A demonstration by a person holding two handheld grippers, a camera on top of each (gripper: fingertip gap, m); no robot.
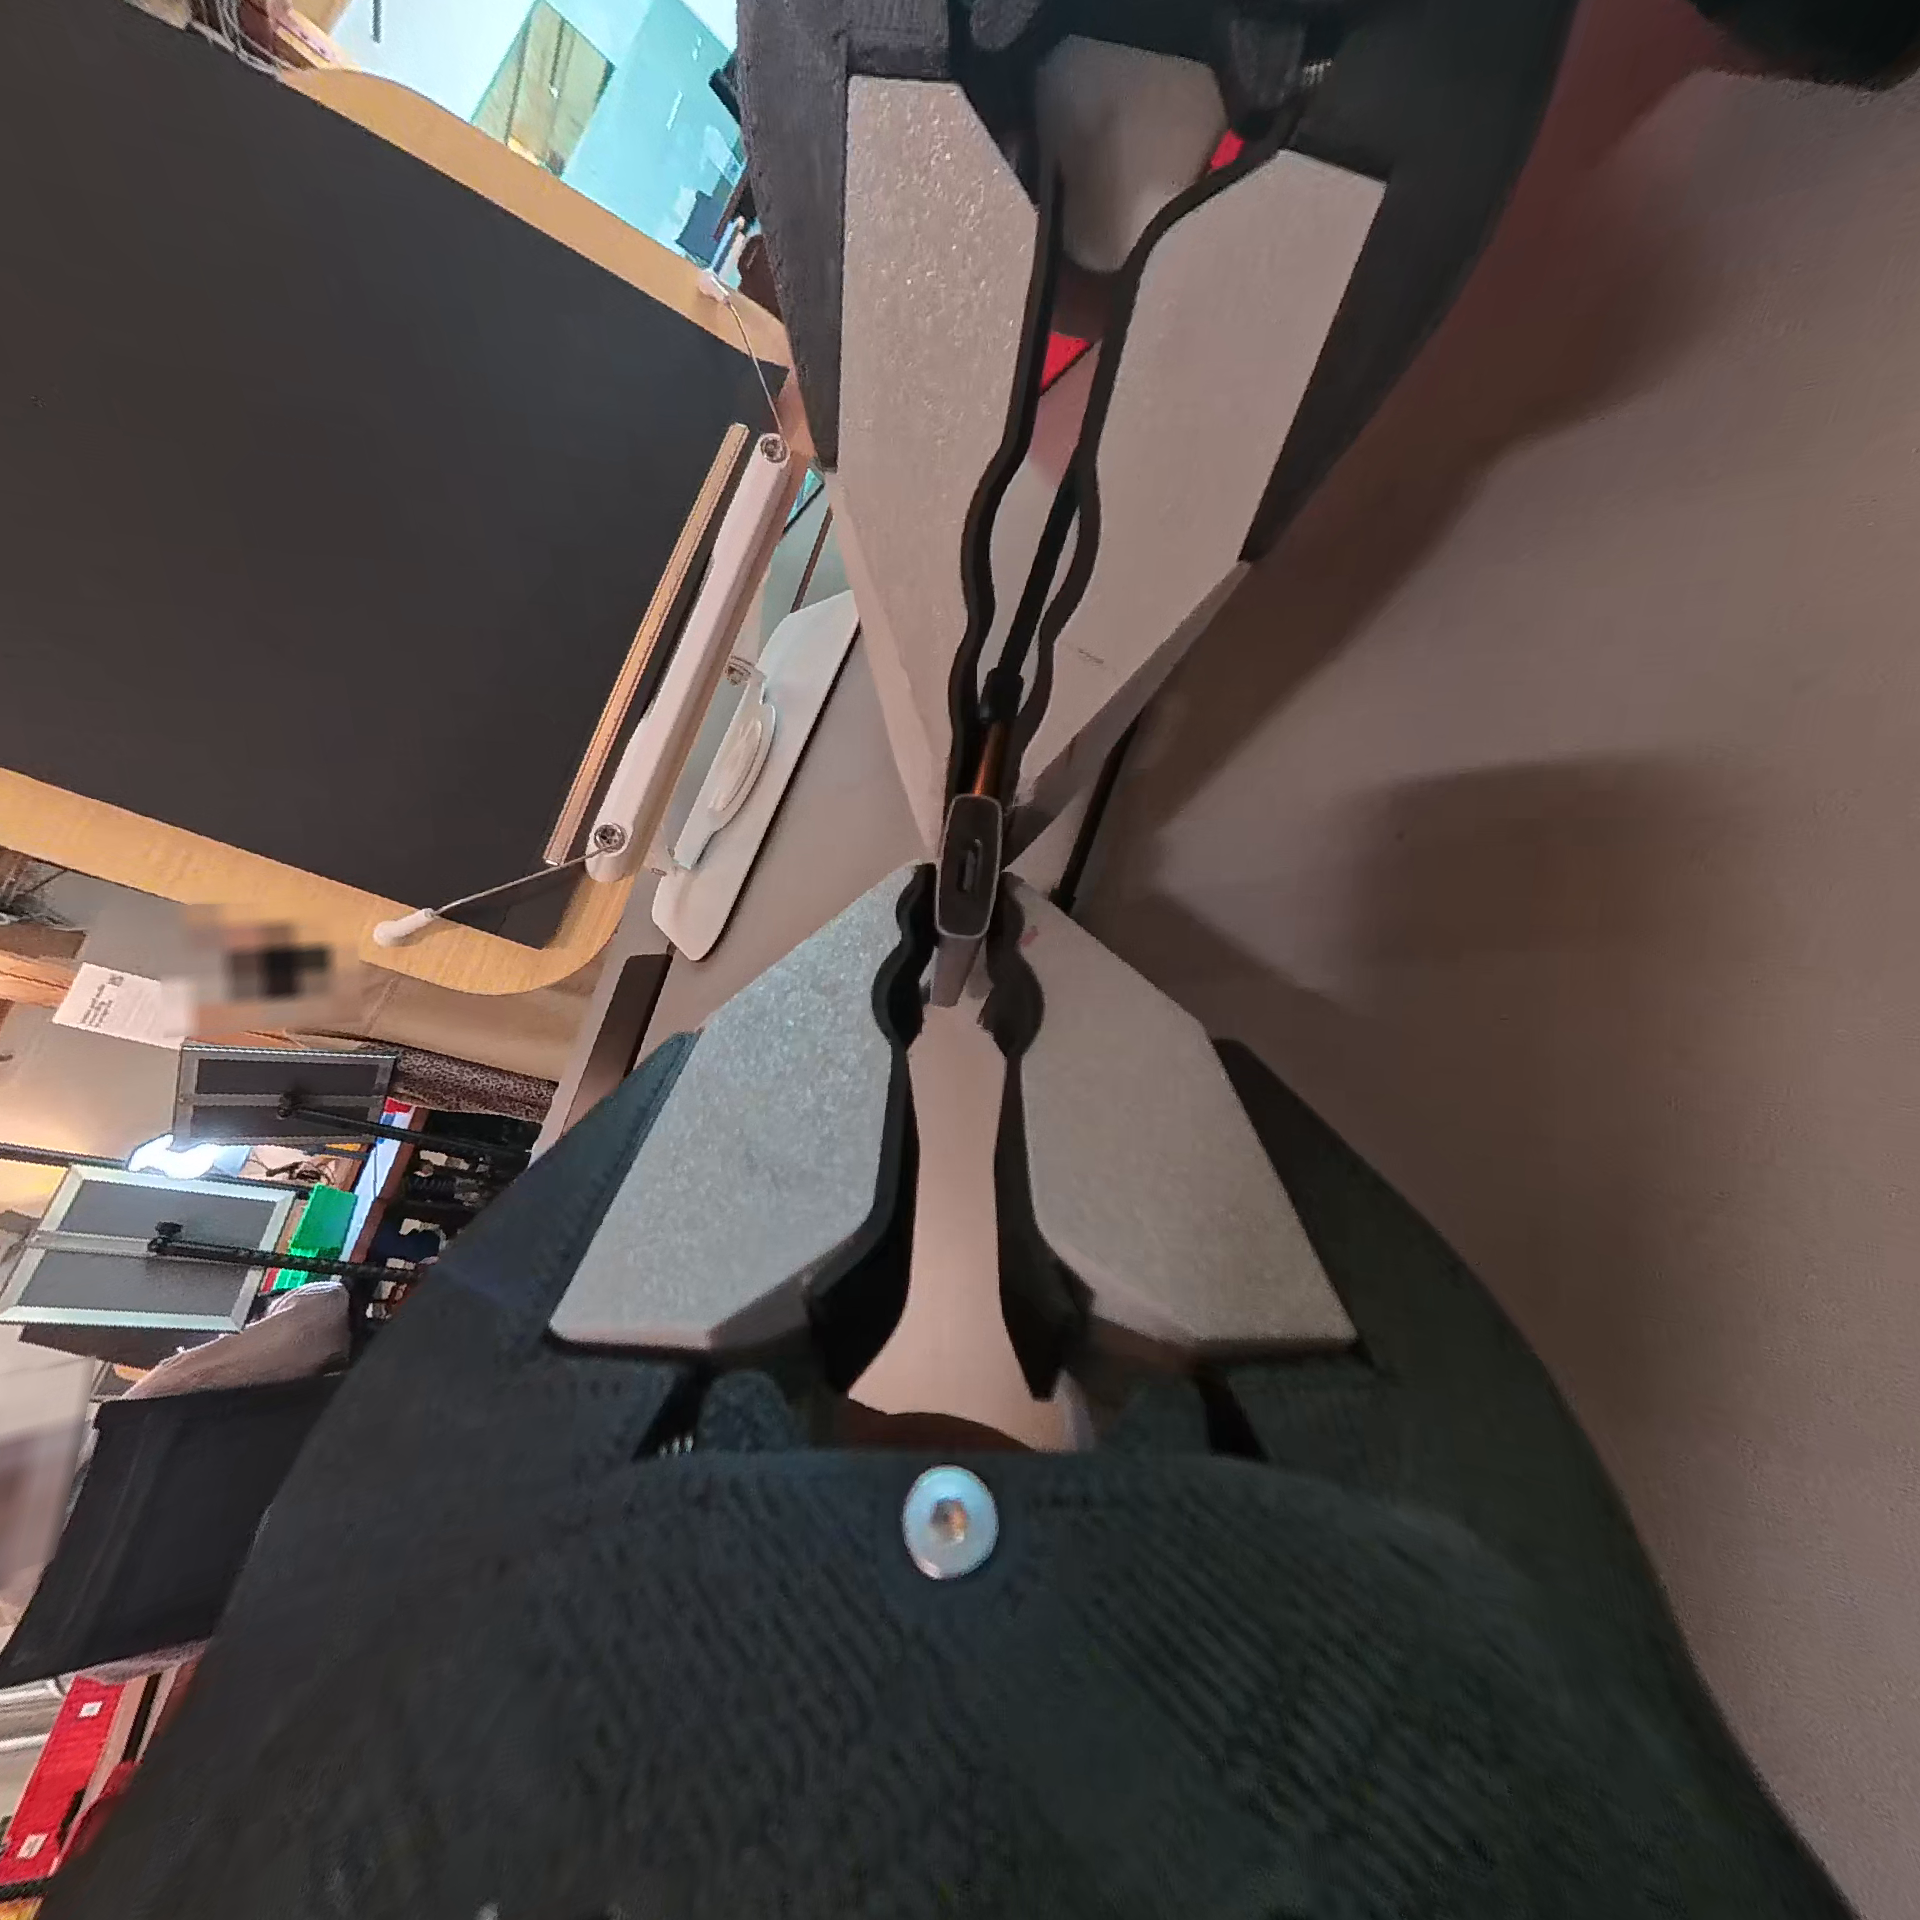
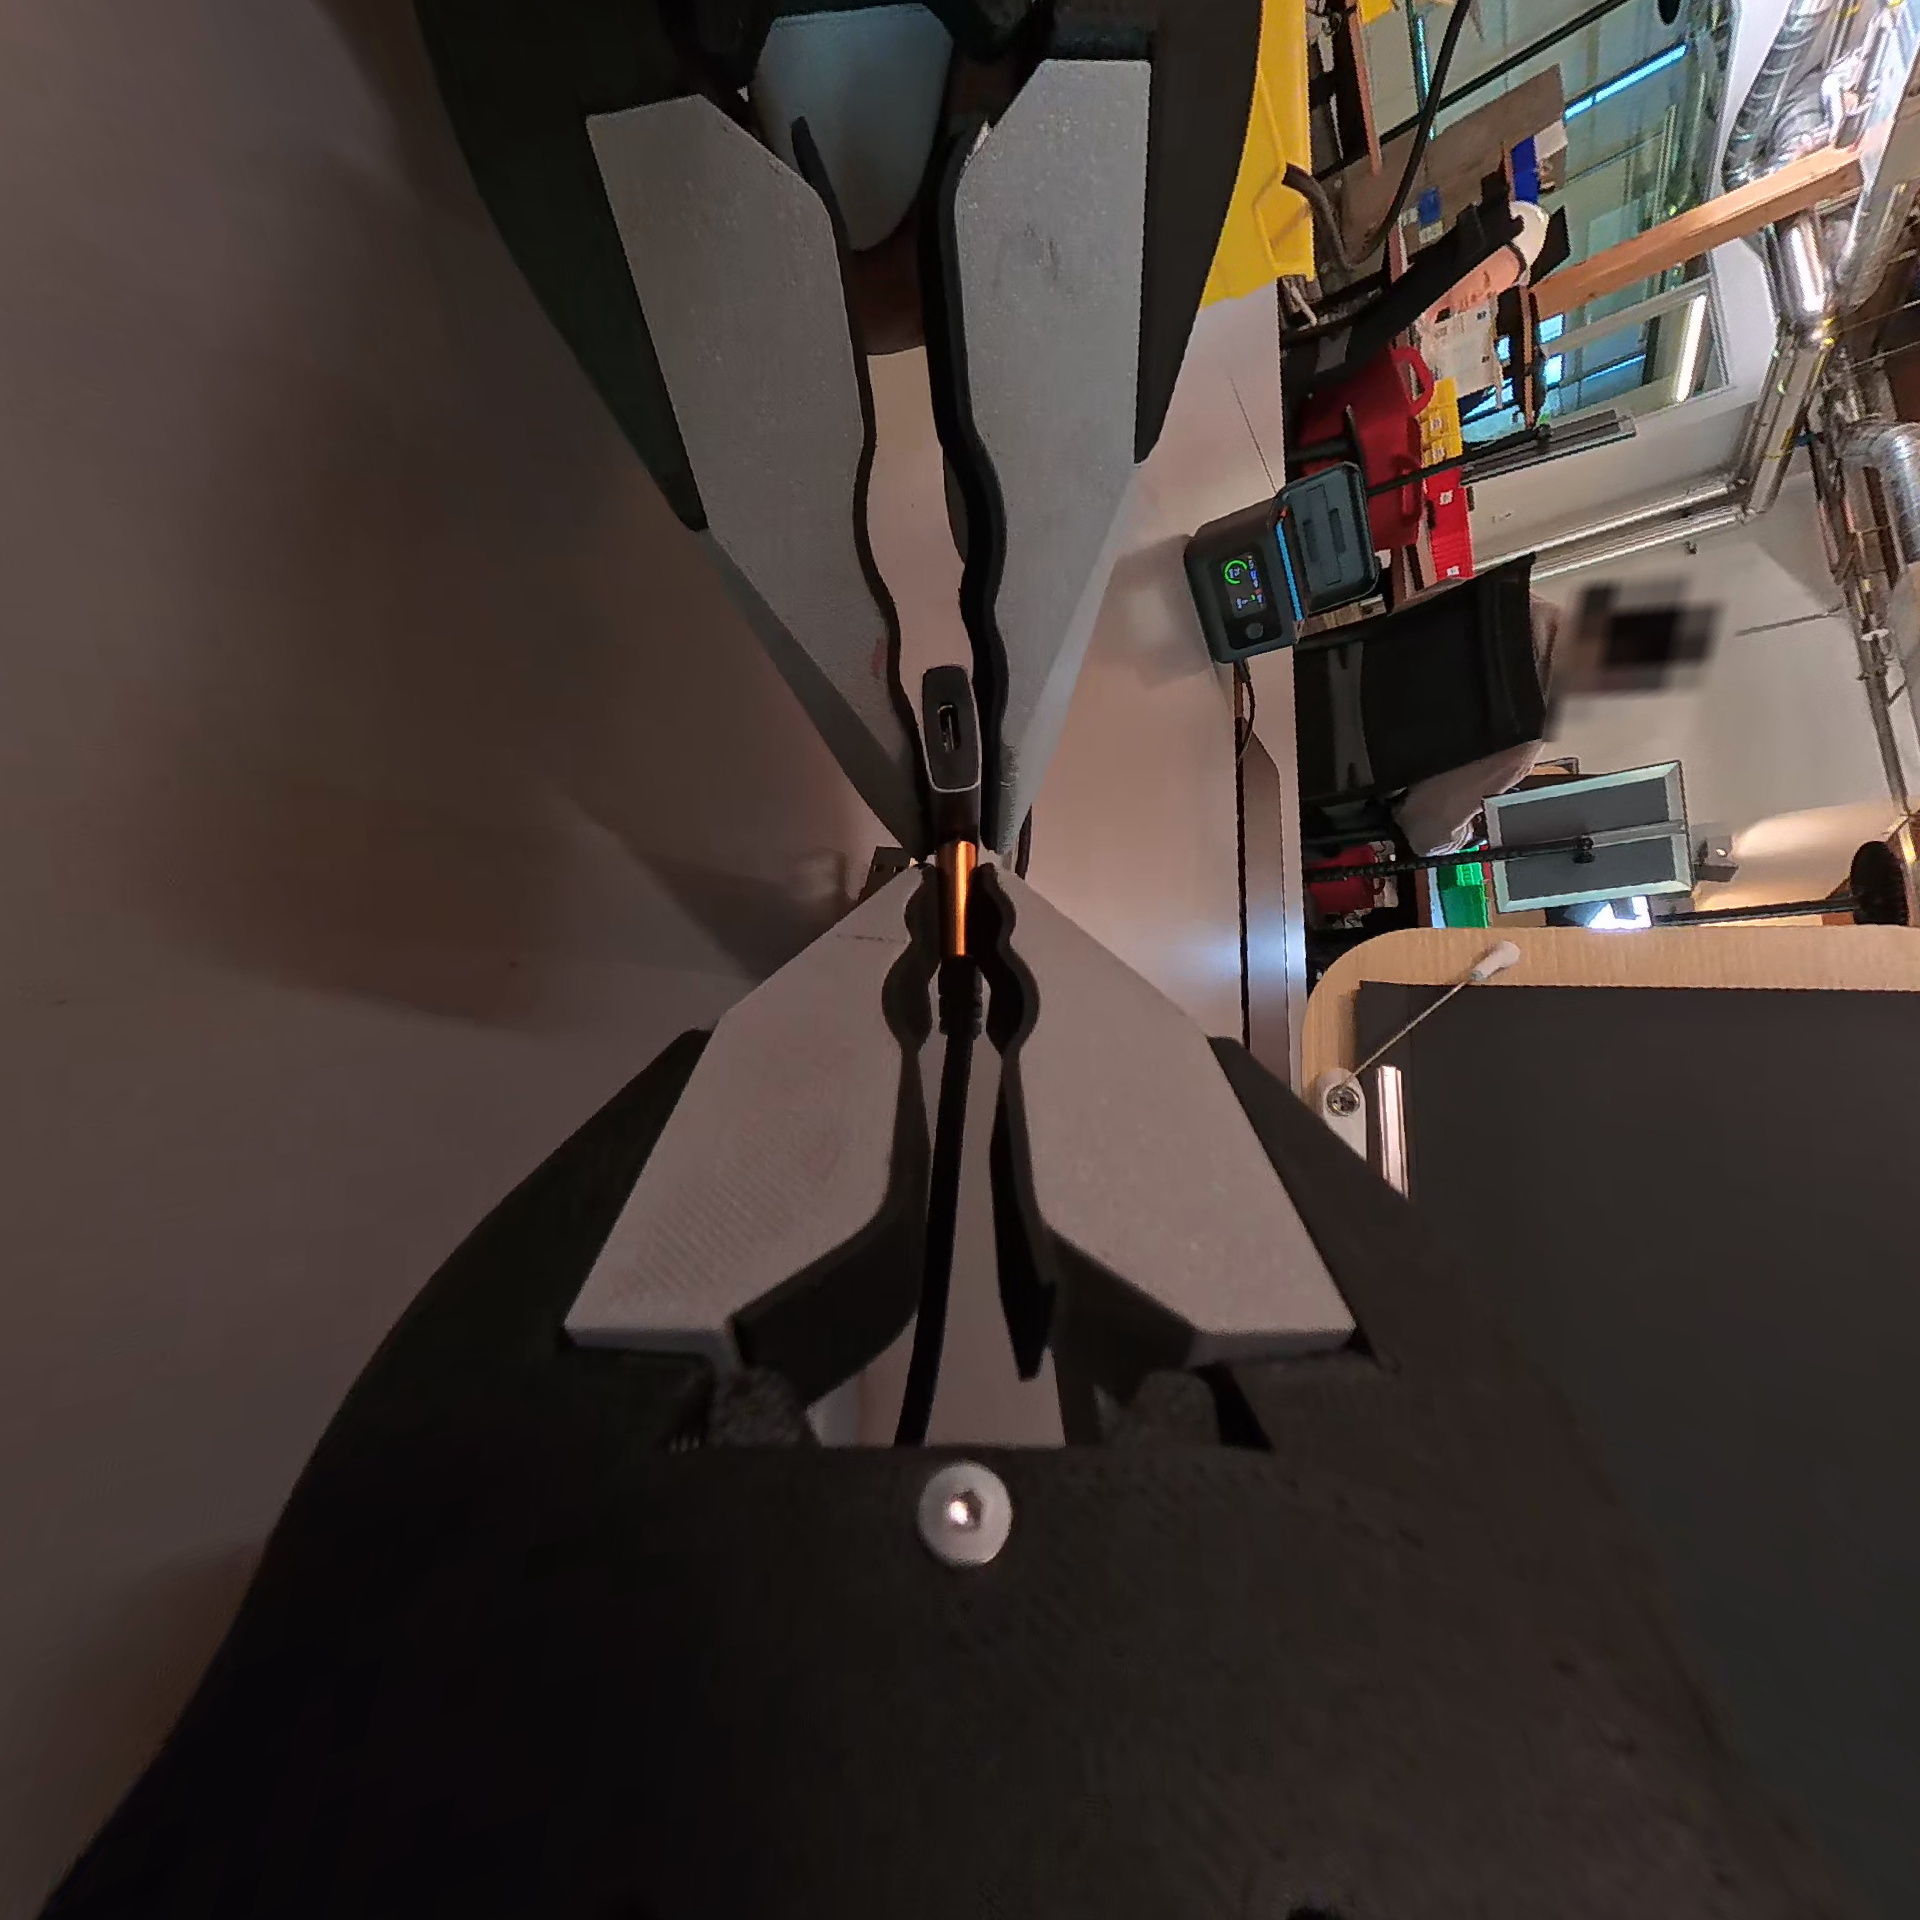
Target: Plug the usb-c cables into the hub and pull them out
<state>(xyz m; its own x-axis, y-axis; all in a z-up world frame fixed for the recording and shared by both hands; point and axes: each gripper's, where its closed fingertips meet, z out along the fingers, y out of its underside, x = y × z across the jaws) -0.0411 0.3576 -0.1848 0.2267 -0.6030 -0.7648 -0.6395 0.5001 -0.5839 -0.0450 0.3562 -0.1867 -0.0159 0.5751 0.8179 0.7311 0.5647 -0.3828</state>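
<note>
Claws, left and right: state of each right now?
Left claw: shut on the hub.
Right claw: shut on the usb-c cable at its orange plug, which meets the hub's end.

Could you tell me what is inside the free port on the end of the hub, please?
The hub shows one open slot, empty. The orange-collared cable plug joins its other end; how far it enters is hidden.
</note>
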